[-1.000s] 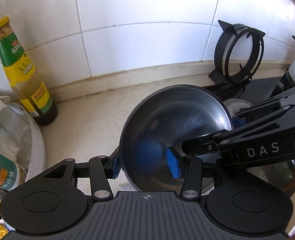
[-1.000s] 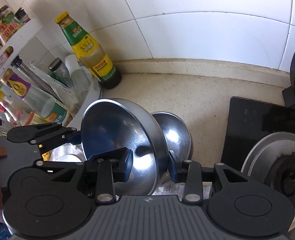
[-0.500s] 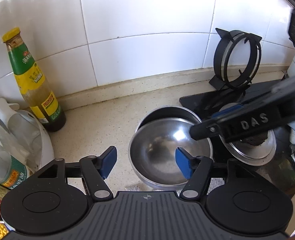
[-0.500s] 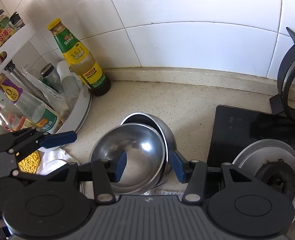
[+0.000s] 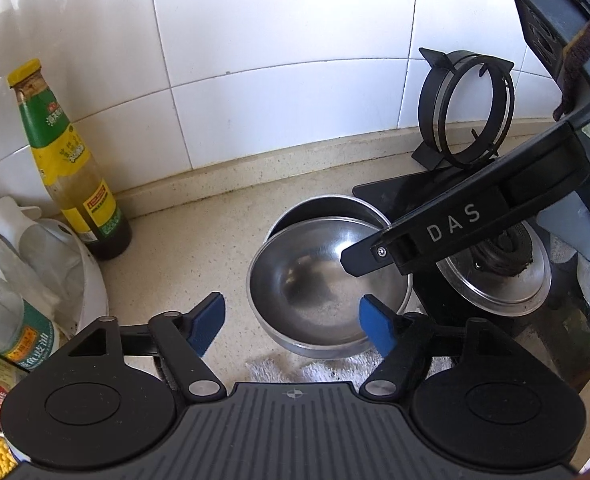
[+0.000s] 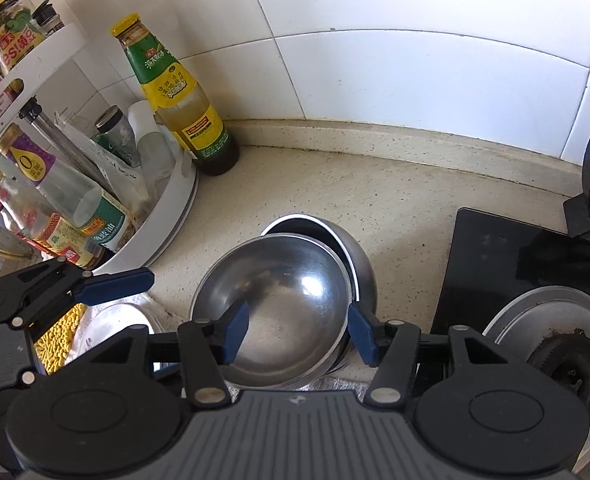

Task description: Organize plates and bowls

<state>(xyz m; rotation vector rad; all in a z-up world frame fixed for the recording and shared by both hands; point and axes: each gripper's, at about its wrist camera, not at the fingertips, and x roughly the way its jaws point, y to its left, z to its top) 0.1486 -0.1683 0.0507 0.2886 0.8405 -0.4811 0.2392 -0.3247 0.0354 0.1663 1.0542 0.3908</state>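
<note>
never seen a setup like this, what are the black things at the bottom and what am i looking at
Each picture comes from a fisheye camera mounted on a hand-held two-finger gripper, looking along its blue-padded fingers. One view shows the left gripper, the other the right gripper. Both are open and hold nothing. The bar marked DAS in the left view is part of the right gripper. On the beige counter a steel bowl sits slightly off-centre in a second steel bowl. Nearby are a sauce bottle, a white condiment rack and a gas burner.

Bright daylight, both views sharp. Glare on white wall tiles point(image 5: 275, 20) at upper left, highlight on steel bowl point(image 6: 311, 284). Fisheye bends edges; dark vignette in corners.
</note>
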